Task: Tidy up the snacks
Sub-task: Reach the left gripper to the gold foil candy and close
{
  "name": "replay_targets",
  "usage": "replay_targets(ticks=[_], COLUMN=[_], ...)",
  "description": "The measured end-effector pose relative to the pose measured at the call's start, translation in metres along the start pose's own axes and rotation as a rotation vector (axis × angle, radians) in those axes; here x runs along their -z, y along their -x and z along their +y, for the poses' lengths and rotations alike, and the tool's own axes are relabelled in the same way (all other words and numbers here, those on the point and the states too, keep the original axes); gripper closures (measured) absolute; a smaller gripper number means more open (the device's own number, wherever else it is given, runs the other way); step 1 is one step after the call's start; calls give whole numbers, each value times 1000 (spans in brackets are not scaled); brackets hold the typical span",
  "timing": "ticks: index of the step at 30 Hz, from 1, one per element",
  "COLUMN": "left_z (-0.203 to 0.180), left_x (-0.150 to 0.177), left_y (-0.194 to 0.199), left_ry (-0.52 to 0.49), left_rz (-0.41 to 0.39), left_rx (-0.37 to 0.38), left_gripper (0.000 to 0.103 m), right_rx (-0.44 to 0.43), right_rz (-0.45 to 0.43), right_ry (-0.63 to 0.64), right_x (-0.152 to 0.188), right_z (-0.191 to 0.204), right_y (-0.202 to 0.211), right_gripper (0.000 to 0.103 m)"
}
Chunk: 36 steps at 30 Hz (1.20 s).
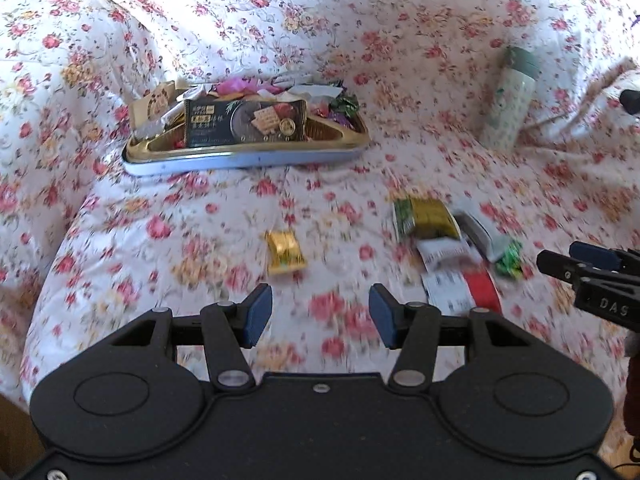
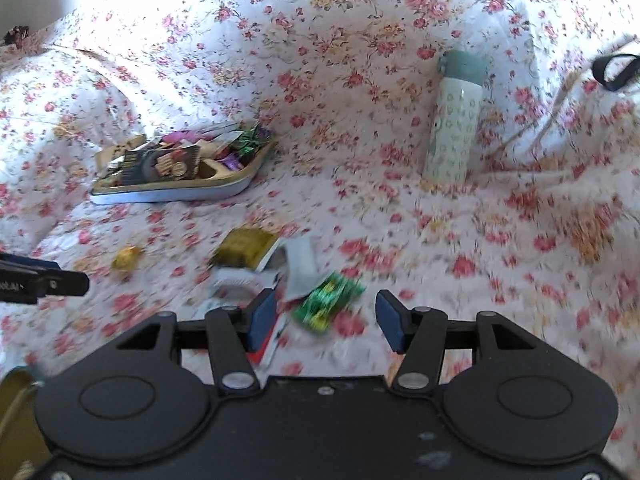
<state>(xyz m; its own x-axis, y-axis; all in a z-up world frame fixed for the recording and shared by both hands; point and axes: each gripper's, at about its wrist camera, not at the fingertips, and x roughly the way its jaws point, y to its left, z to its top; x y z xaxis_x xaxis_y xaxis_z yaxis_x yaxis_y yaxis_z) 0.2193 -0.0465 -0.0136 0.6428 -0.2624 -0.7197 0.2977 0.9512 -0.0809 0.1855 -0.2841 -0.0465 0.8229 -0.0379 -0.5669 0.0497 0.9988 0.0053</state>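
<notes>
Left tongs [image 1: 320, 314]: apart, nothing between the pads, hovering over the bed [image 1: 200, 248]. Right tongs [image 2: 325, 322]: apart, empty, tilted down over the same bedspread.

Bed: floral cover, carries everything listed.

Snack tin [image 1: 248, 158]: shallow, gold-lined, already heaped with wrapped sweets and a dark cracker pack [image 1: 244, 122]; lies beyond both tongs, up and to the left in each wrist view. Judged the destination.

Flask [image 2: 454, 120]: pale green, upright, off to the right; not part of the sorting.

Loose pile [image 1: 448, 248]: gold-and-green packet [image 1: 426, 220], white sachets, a red-and-white wrapper, all overlapping. Lies ahead and right of the left tongs, directly under the left finger of the right tongs.

Green foil sweet [image 2: 328, 302]: just ahead of the right tongs, nearly in line with the gap, long axis slanting up to the right. The right hand is plainly nearer.

Gold sweet [image 1: 285, 252]: lone, apart from the pile, just ahead and slightly left of the left tongs; the left hand is nearer.
</notes>
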Motion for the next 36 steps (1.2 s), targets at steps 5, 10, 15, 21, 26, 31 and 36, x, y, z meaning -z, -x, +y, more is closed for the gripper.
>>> replay_targets(ticks=[5, 10, 15, 21, 26, 31, 36], left_z=[-6, -13, -18, -6, 21, 46, 50], left_x=[-6, -8, -6, -5, -18, -31, -29], left_y=[-18, -35, -49, -50, -52, -67, -83], left_ry=[-17, -59, -83, -43, 66, 185, 217], left_rz=[-23, -29, -8, -20, -23, 13, 63], left_rx=[0, 1, -5, -6, -37, -63, -63], left_gripper=[44, 44, 43, 43, 42, 42, 42], right_rx=[-18, -23, -31, -42, -46, -67, -77], right_rz=[7, 9, 9, -9, -7, -11, -13], right_ry=[-12, 24, 63, 67, 54, 17, -1], right_x=[1, 5, 9, 5, 0, 0, 1], right_z=[-6, -3, 0, -6, -9, -14, -15], right_y=[-30, -52, -66, -77, -86, -87, -87], right_gripper=[45, 45, 45, 45, 44, 43, 43])
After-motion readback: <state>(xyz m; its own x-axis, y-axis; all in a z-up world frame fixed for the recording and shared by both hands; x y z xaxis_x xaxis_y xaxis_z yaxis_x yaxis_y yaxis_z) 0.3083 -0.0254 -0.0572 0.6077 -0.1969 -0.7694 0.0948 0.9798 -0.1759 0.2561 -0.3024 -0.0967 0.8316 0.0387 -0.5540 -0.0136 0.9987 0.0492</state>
